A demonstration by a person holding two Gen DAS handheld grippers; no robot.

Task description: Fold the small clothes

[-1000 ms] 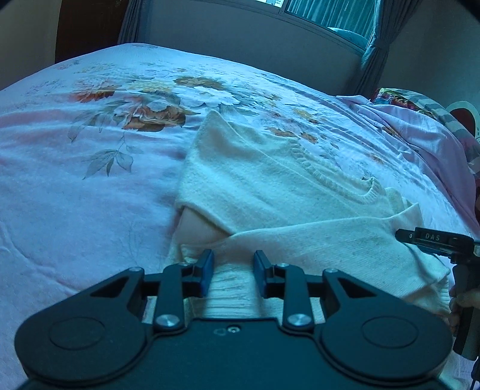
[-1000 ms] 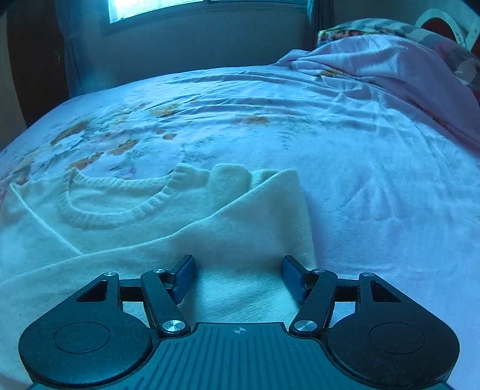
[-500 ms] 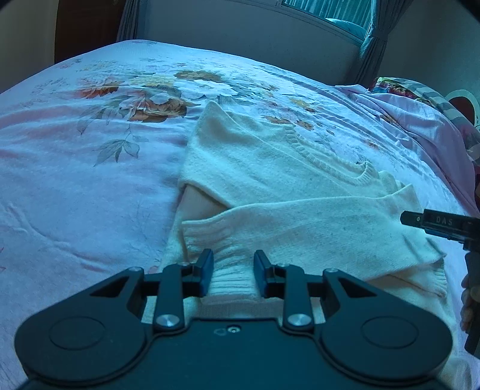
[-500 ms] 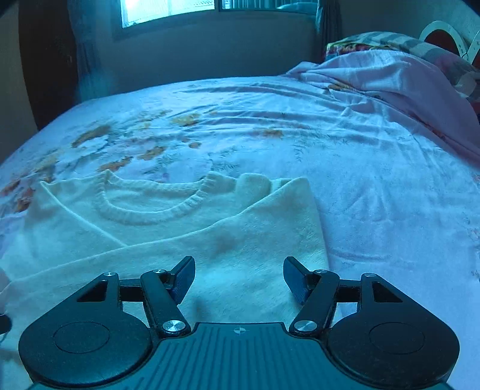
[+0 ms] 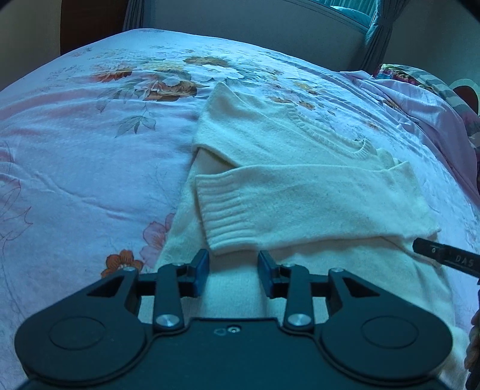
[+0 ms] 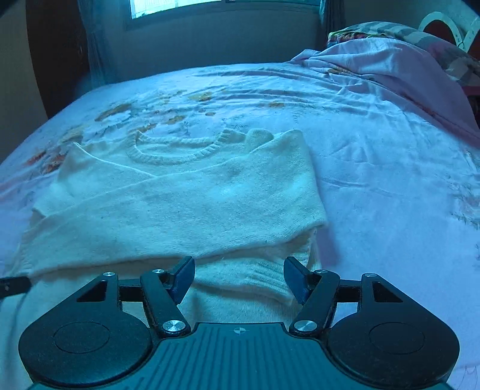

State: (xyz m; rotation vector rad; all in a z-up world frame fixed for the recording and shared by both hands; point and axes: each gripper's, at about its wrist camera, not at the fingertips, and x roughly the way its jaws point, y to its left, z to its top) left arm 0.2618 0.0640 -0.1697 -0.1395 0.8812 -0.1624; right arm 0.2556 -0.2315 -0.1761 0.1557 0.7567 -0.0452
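A cream knit sweater [image 5: 300, 192] lies flat on the bed, neck away from me. One sleeve is folded across its chest, and the ribbed cuff [image 5: 225, 216] rests just past my left gripper [image 5: 233, 262]. That gripper's jaws are opening, with only the sweater's lower body below them and nothing pressed between the pads. In the right wrist view the sweater [image 6: 180, 204] shows the folded sleeve's edge on the right. My right gripper [image 6: 238, 267] hovers open over the part near the hem. Its finger [image 5: 444, 258] shows at the left view's right edge.
The floral pink bedsheet [image 5: 75, 180] spreads wide to the left of the sweater and also to its right [image 6: 390, 180]. A bunched pink blanket [image 6: 390, 60] and pillows lie at the far right. A wall with a window [image 6: 180, 6] stands beyond the bed.
Both grippers have drawn back along the sweater toward its hem. The cuff that sat between the left fingers now lies free on the sweater beyond them, and the left jaws stand wider.
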